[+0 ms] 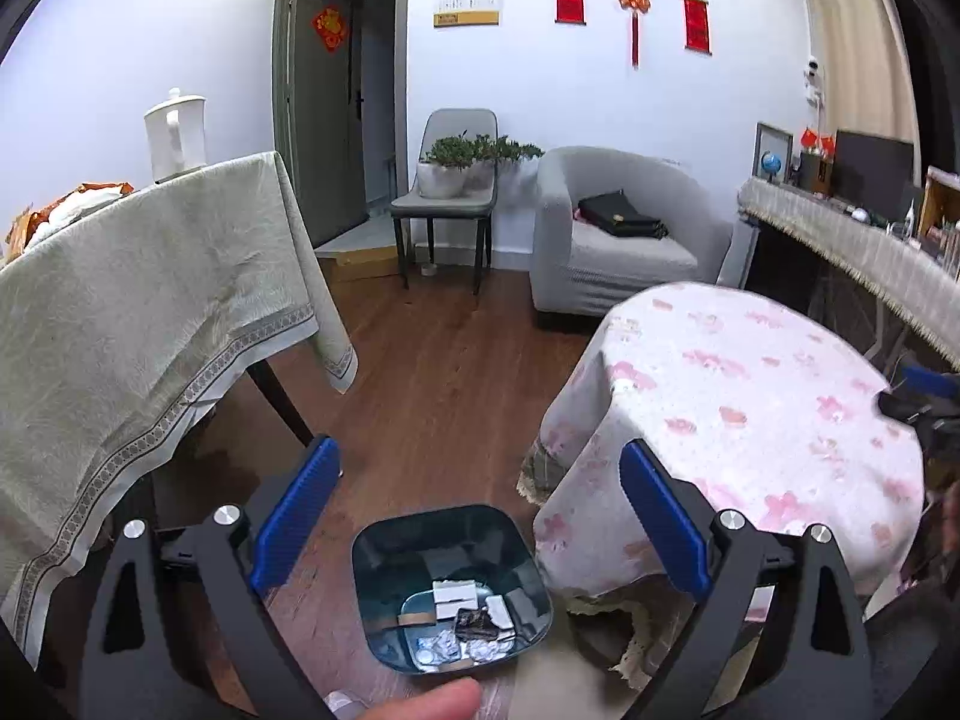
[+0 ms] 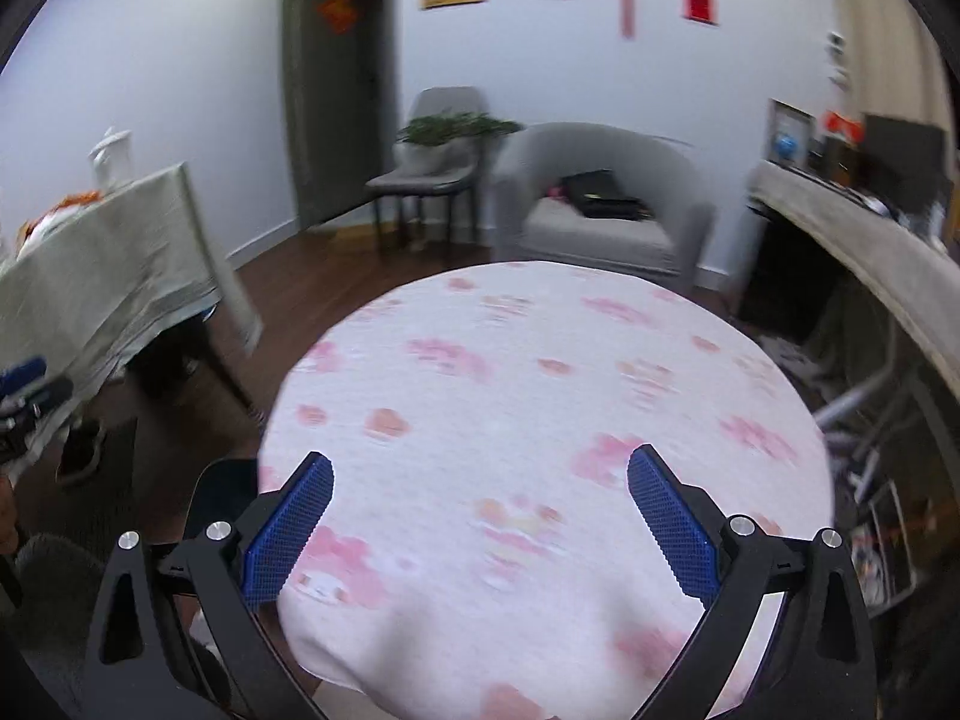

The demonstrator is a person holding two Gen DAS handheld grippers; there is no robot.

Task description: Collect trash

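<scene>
Both blue-padded grippers spread wide, empty: left gripper [image 1: 480, 516] above dark square bin [image 1: 384, 546] holding wrappers; right gripper [image 2: 480, 516] over pink-flowered round tablecloth [image 2: 540, 396]. Risk: snagging loose cloth.

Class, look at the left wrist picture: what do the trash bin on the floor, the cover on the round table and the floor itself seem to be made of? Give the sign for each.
Trash bin: probably plastic, dark blue-grey and glossy; its smooth inner walls show reflections.
Round table cover: printed fabric, matte white with pink motifs; it drapes and folds over the edge.
Floor: wood or wood-look laminate, brown with plank lines and a slight sheen.
</scene>
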